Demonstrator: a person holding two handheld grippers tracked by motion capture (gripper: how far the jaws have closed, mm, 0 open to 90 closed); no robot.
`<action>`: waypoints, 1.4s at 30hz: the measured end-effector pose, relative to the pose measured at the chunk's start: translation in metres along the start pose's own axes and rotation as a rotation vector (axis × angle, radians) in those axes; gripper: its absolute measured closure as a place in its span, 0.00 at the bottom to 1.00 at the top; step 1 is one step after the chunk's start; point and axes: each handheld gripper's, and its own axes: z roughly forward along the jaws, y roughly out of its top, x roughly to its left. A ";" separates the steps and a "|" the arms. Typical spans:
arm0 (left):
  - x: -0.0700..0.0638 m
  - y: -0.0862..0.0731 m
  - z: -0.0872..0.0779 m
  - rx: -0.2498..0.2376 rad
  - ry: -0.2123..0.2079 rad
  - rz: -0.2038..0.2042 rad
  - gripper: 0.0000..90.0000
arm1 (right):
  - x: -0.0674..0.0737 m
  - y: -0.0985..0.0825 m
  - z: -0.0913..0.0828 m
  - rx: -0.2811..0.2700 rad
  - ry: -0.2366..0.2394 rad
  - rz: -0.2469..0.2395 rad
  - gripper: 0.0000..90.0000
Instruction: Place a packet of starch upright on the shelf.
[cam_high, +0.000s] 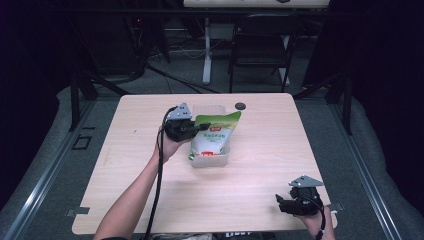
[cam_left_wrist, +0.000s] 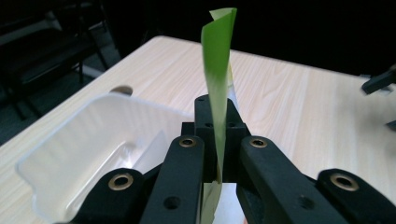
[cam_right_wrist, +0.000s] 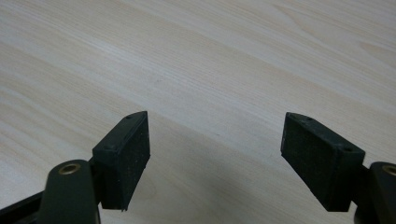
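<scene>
High view: left tool is clamped on the edge of a green and white bag, which lies over a clear tub mid-bench. Right tool sits wide apart, empty, near the bench's right corner.

One green-and-white pouch, one clear plastic tub, one small dark disc (what it is, unclear), two claws on one desk.
</scene>
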 end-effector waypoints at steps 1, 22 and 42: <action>0.002 -0.002 -0.001 -0.007 0.005 -0.013 1.00 | 0.000 0.000 0.000 0.001 0.000 0.000 0.26; 0.025 -0.022 -0.003 0.027 0.057 -0.141 1.00 | 0.001 0.001 0.000 0.002 0.000 -0.004 0.26; 0.031 -0.016 0.000 0.064 0.100 -0.173 1.00 | 0.001 0.001 0.000 0.000 -0.003 -0.002 0.26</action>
